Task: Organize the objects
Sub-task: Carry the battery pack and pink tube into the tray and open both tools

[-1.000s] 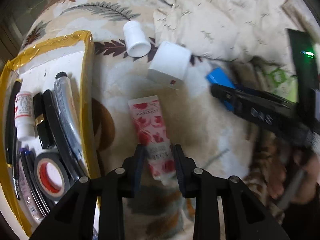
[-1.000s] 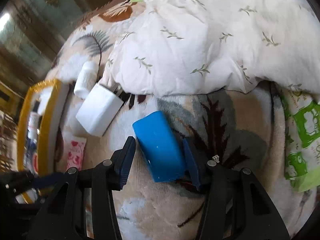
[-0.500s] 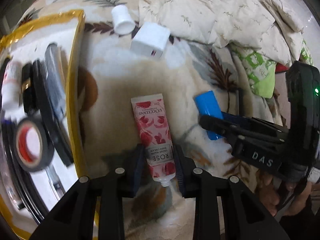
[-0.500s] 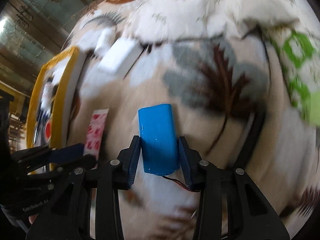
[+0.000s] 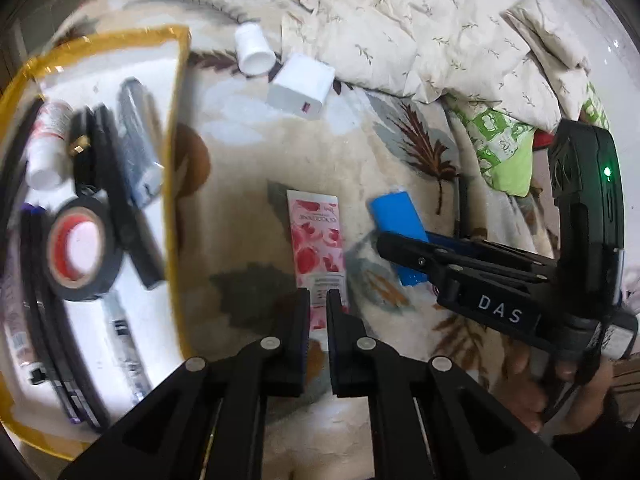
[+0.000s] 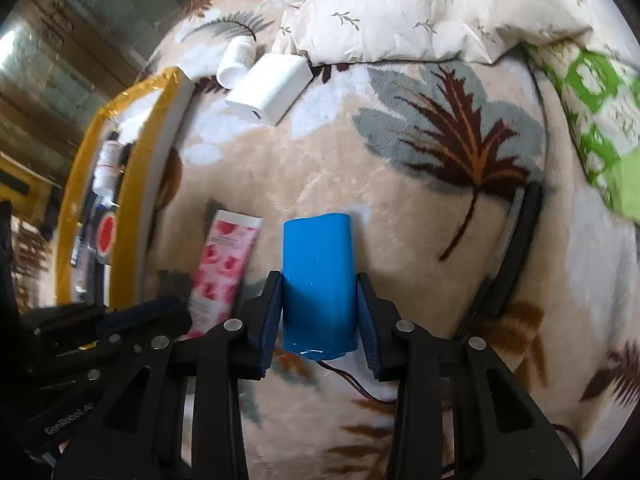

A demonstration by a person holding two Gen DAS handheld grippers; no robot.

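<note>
A pink rose-print hand cream tube (image 5: pixel 318 236) lies on the leaf-patterned blanket. My left gripper (image 5: pixel 319 300) is shut on its near, narrow end. Just right of the tube lies a blue battery pack (image 6: pixel 318 272) with red and black wires at its near end. My right gripper (image 6: pixel 319 300) straddles it; its jaws are closing and the pads lie against both sides. The left wrist view shows the blue pack (image 5: pixel 394 216) and a hand holding the right gripper. The tube (image 6: pixel 226 256) also shows in the right wrist view.
A yellow-rimmed tray (image 5: pixel 176 184) on the left holds a tape roll (image 5: pixel 80 250), a white bottle (image 5: pixel 48 148), a grey tube (image 5: pixel 138 148) and pens. A white adapter (image 5: pixel 300 86) and white jar (image 5: pixel 254 50) lie beyond. A quilt (image 5: pixel 420 28) is at the back, a black strap (image 6: pixel 516 248) to the right.
My left jaws have closed on the tube's near end. My right jaws have narrowed from wide open onto the blue pack. Both grippers have shifted across the blanket.
</note>
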